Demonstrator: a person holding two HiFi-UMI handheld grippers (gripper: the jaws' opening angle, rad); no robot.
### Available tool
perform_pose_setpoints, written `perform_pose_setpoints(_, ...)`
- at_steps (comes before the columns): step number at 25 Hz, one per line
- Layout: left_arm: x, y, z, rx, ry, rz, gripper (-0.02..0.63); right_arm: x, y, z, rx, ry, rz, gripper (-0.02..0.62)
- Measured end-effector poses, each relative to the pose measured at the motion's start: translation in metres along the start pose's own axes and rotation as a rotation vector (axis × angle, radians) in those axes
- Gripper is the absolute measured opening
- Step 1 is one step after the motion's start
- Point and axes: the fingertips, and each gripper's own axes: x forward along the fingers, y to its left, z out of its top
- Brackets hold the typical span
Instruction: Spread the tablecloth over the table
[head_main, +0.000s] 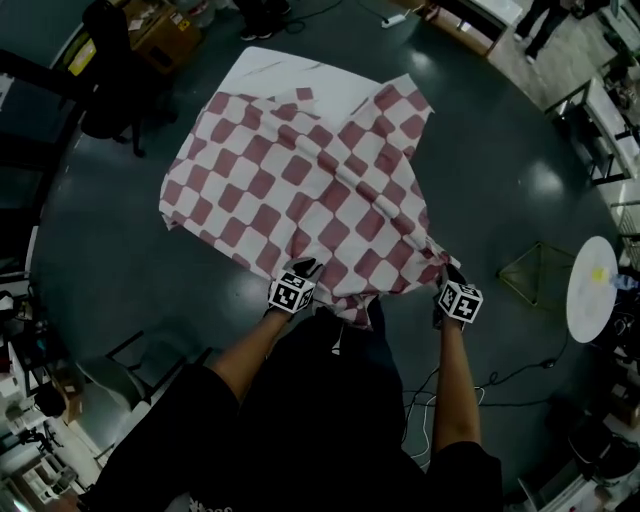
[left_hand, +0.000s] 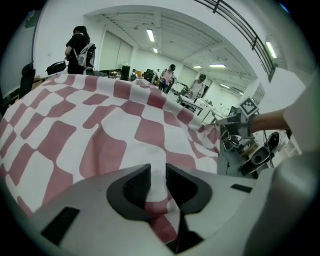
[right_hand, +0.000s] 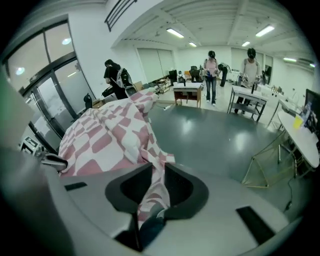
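A: Tablecloth (head_main: 300, 180) first: where does it lie?
B: Middle of the head view, red-and-white checked, rumpled over the table (head_main: 285, 72), whose bare white top shows at the upper edge.
A: And the left gripper (left_hand: 157, 189)?
B: Nearly closed, jaws pinching the cloth's near hem, lower centre.
A: The right gripper (right_hand: 156, 190)?
B: Just as narrow, clamped on a bunched corner, lower right.
A: Around that?
B: Dark glossy floor (head_main: 480, 190); a small round white table (head_main: 590, 285) at the right edge.
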Motion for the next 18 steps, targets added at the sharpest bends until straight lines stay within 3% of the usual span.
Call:
perform_pose_setpoints(2, -0.004, -0.007, 0.0, 0.03, -0.02, -0.03, 0.087, -0.008, 0.026, 0.011, -0.038, -0.04, 0.0, 0.146)
perform_pose_setpoints(11, 0.004, -0.023, 0.045, 0.031, -0.112, -0.065, 0.087, -0.022, 0.117, 0.049, -0.144, -0.111, 0.138, 0.156)
perform_pose_setpoints(18, 0.041, -0.022, 0.099, -0.036, -0.137, 0.035, 0.089, 0.046, 0.108, 0.132, -0.28, -0.084, 0.284, 0.156)
